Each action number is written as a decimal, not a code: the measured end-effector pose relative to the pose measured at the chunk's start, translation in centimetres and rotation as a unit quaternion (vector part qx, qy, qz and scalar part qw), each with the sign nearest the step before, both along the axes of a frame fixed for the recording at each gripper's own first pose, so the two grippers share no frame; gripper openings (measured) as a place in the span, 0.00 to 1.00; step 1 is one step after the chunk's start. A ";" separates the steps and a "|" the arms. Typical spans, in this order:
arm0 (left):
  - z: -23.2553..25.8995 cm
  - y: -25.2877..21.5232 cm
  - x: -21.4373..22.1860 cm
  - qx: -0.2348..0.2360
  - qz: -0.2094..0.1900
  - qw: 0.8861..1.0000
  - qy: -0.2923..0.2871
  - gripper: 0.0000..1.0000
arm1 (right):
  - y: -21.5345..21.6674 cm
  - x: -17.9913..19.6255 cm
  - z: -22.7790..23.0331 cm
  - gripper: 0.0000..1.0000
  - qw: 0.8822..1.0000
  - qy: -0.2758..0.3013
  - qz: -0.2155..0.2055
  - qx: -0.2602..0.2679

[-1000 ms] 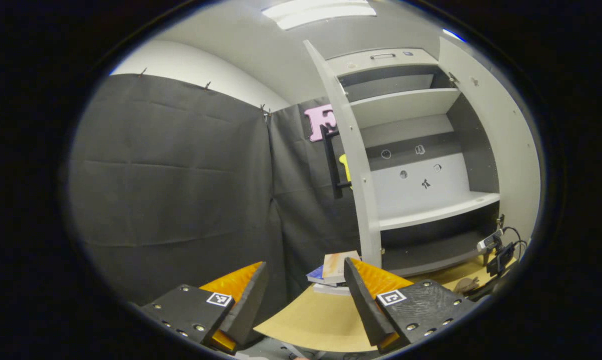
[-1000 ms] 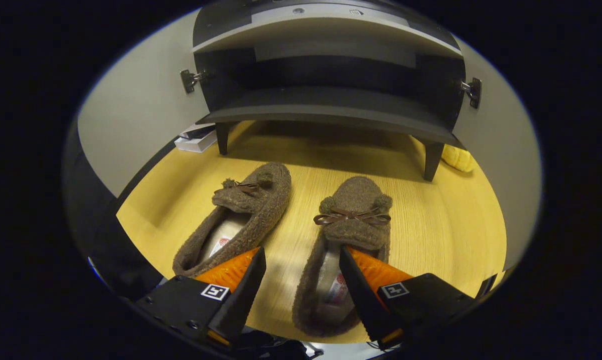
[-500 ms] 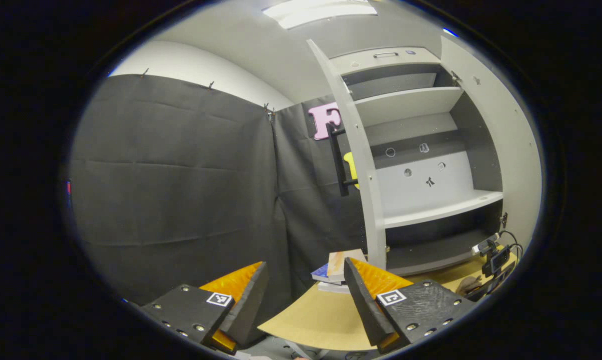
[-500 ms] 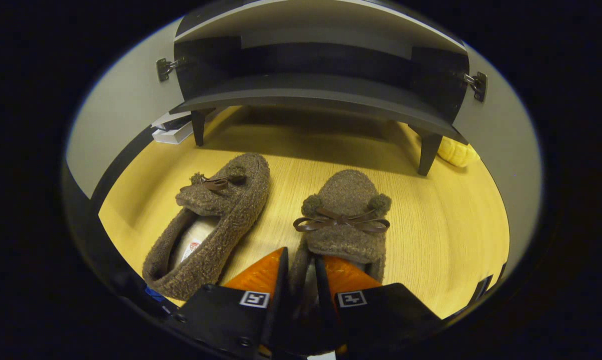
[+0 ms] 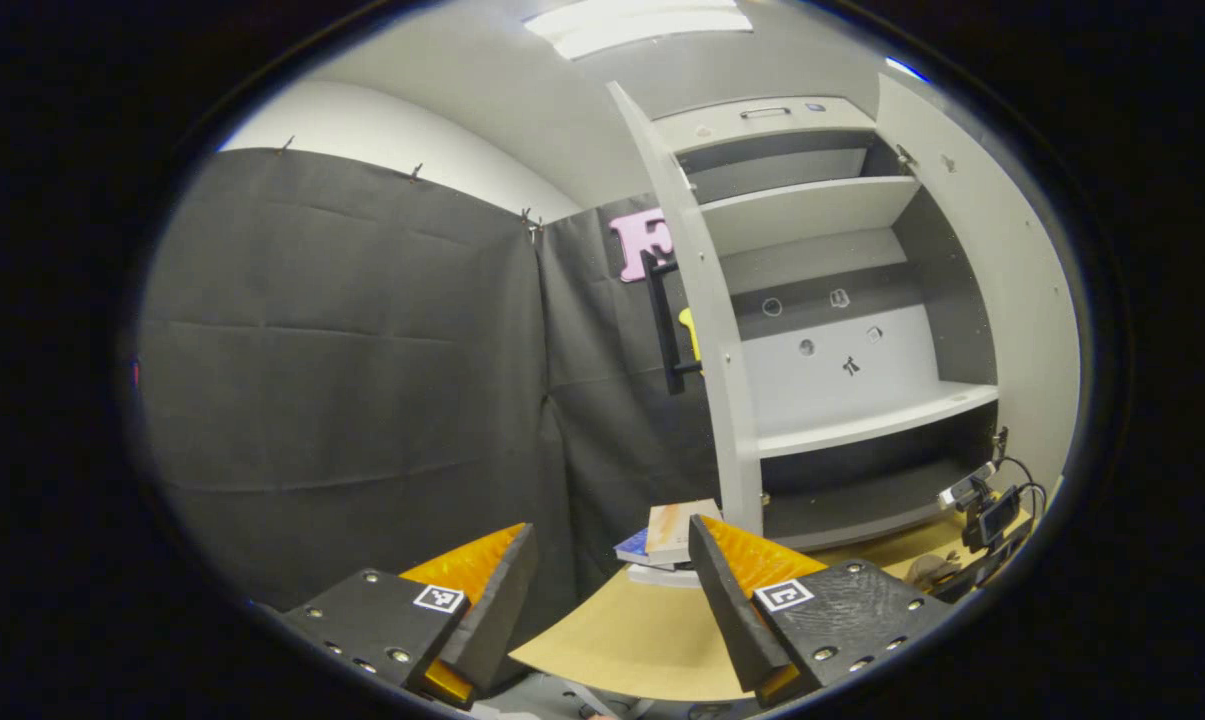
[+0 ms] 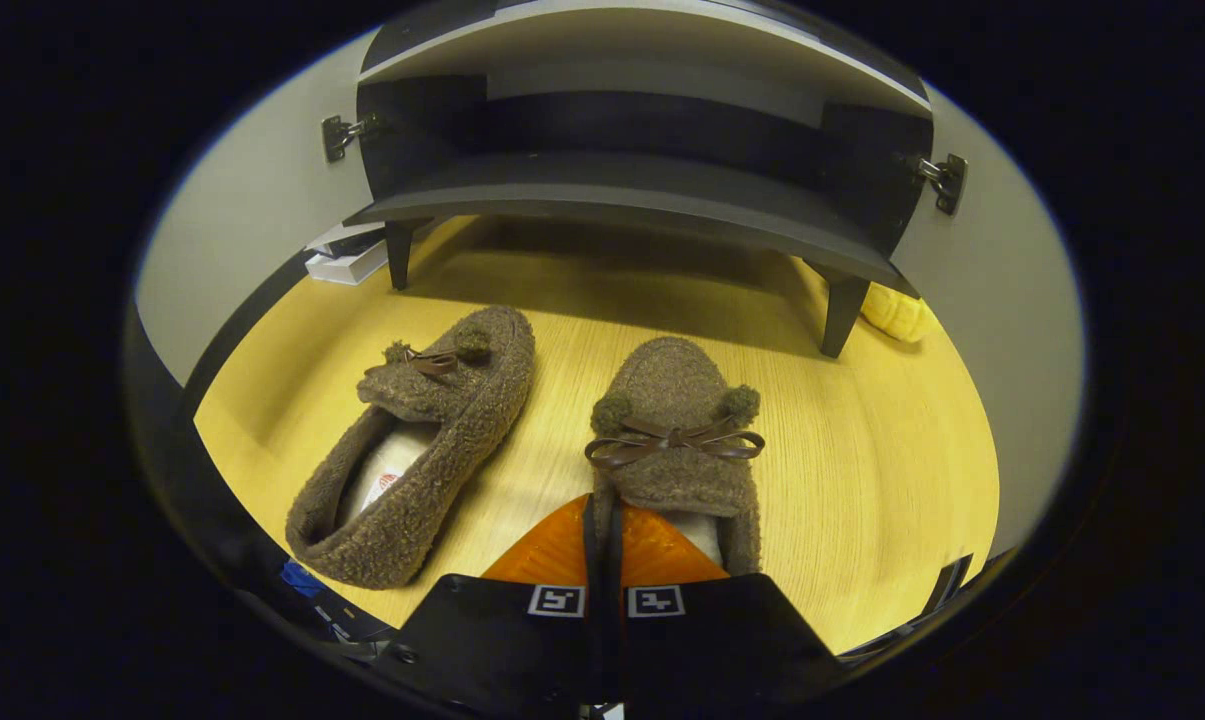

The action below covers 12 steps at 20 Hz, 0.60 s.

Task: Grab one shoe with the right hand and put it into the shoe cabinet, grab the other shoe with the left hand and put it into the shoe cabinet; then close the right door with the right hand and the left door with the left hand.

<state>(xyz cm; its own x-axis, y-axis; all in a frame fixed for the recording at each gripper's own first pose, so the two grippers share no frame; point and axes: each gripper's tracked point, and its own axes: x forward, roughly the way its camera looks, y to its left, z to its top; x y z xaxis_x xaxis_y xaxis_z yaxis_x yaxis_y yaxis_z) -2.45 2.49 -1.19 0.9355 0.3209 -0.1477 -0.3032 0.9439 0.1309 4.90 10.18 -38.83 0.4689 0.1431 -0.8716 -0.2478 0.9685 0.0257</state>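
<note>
Since a second ago the right gripper jaws have pinched the right shoe's side wall; left gripper hovers, jaws spread.

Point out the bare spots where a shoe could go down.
Bare: the dark bottom shelf of the cabinet, and the table right of the gripped shoe. Crowded: the strip between that shoe and the other shoe, where the right gripper sits.

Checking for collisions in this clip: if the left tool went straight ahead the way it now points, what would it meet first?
Probably the black cloth wall. The left tool is open and aimed at it, left of the cabinet's open left door and the stack of books. Depth is unclear, but nothing nearer shows between its fingers.
</note>
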 end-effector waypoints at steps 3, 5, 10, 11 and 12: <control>0.0 -0.1 0.2 -0.002 -0.009 1.000 -0.006 0.95 | -0.5 0.1 1.9 0.02 1.000 -0.007 -0.012 0.020; -0.1 -0.3 0.2 -0.004 -0.017 1.000 -0.009 0.95 | -0.7 0.3 2.9 0.02 0.999 -0.010 -0.020 0.031; 0.1 -0.4 0.6 -0.004 -0.039 0.999 -0.017 0.90 | -1.2 1.2 7.1 0.02 0.998 -0.043 -0.025 0.045; 0.1 -0.4 0.7 -0.005 -0.041 0.999 -0.018 0.87 | -1.4 1.6 8.2 0.00 0.997 -0.052 -0.024 0.045; 0.1 -0.4 0.8 -0.007 -0.043 0.999 -0.019 0.85 | -1.6 1.9 9.3 0.02 0.997 -0.061 -0.024 0.046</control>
<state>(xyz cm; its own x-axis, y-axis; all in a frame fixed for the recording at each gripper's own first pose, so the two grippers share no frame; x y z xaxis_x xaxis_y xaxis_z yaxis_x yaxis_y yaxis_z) -1.65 2.07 -1.14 0.9643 0.2380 -0.1158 -0.2260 0.9681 0.1080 6.82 8.62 -29.51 0.5794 0.1940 -0.7916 -0.2077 0.9743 0.0868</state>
